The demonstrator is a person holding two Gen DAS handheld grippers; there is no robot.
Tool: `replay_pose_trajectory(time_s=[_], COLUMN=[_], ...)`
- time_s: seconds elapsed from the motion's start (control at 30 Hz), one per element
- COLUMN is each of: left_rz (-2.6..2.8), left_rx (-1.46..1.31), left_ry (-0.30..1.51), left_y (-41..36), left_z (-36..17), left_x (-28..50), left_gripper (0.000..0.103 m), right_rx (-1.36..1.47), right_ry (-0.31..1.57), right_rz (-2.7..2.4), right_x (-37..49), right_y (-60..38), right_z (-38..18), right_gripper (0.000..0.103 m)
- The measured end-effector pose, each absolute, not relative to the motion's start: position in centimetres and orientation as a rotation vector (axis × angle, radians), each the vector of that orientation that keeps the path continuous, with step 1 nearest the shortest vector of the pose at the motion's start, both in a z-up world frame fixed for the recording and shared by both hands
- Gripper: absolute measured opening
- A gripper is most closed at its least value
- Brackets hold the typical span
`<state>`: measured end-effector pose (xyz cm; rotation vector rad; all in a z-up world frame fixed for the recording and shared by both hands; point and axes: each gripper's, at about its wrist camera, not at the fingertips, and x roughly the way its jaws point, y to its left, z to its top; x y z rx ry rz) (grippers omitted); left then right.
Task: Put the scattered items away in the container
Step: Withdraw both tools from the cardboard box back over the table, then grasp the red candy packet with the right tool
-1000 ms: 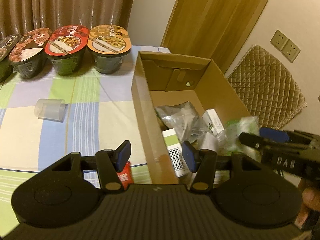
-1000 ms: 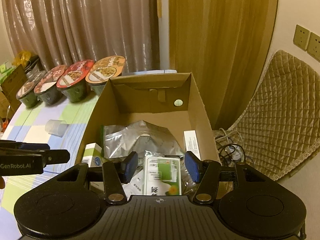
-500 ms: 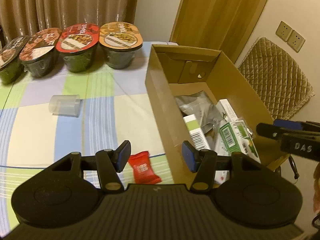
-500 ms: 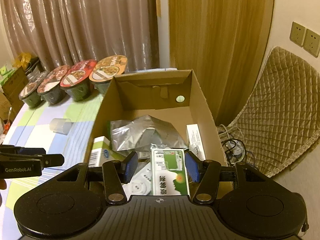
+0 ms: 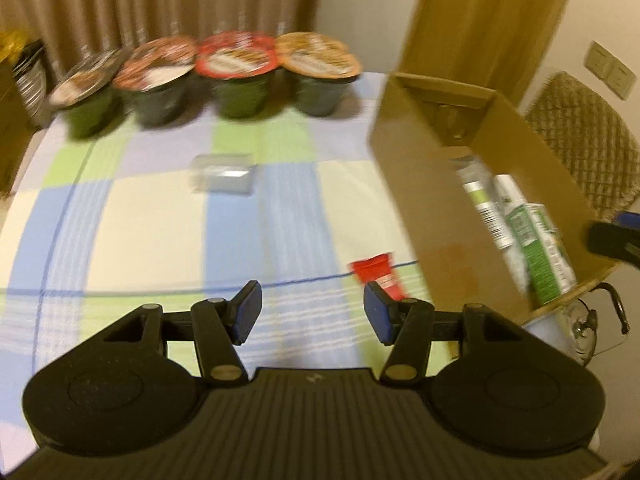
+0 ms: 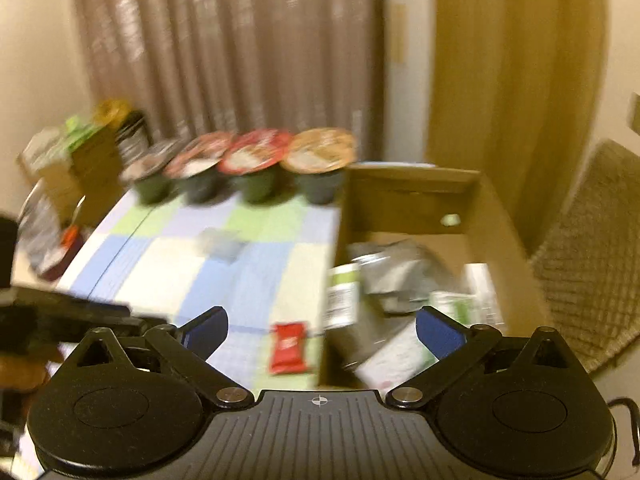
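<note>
A red snack packet point(image 5: 376, 276) lies on the checked tablecloth, just beyond the right fingertip of my left gripper point(image 5: 312, 314), which is open and holds nothing. A clear plastic cup point(image 5: 222, 174) lies on its side farther back. The cardboard box point(image 5: 432, 208) stands at the right with green-and-white cartons point(image 5: 536, 248) inside. My right gripper point(image 6: 322, 330) hovers over the box's near left corner with its jaws opening wide and nothing gripped. The red packet point(image 6: 289, 346) shows on the table below its gap. A green-and-white carton point(image 6: 452, 304) rests in the box point(image 6: 496, 216).
Several lidded noodle bowls point(image 5: 236, 60) line the table's far edge before a curtain. A quilted chair point(image 5: 580, 140) stands right of the box. The left gripper point(image 6: 80, 312) shows at the left of the right wrist view. Clutter point(image 6: 80, 148) sits beyond the table's left end.
Both grippers swung left from over the box toward the table. The right jaws spread wide, and the green-and-white carton that was between them now lies in the box.
</note>
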<state>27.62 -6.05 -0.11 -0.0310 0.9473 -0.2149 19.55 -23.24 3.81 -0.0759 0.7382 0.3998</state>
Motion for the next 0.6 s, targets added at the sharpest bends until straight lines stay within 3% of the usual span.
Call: replay_pose_trajectory(time_s=[0.37,0.53,0.6], left_rz=[-0.126,-0.156,-0.170], left_rx=[-0.030,-0.002,0.021], left_ry=[0.960,0.941,0.932], left_y=[2.1,4.1,4.8], left_z=[-3.0,-4.0,-4.5], left_x=[25.2,25.1,25.1], left_gripper=[0.051,0.057,0.057], right_rx=[-0.150,-0.210,-0.241], right_ry=[0.793,0.782,0.789], right_rz=[0.447,0.365,0.327], right_x=[16.9,18.1,19.2], right_y=[-15.1,-13.1,-12.3], right_z=[-2.4,-5.9,-7.5], right_gripper=[0.103,0.102,0.080])
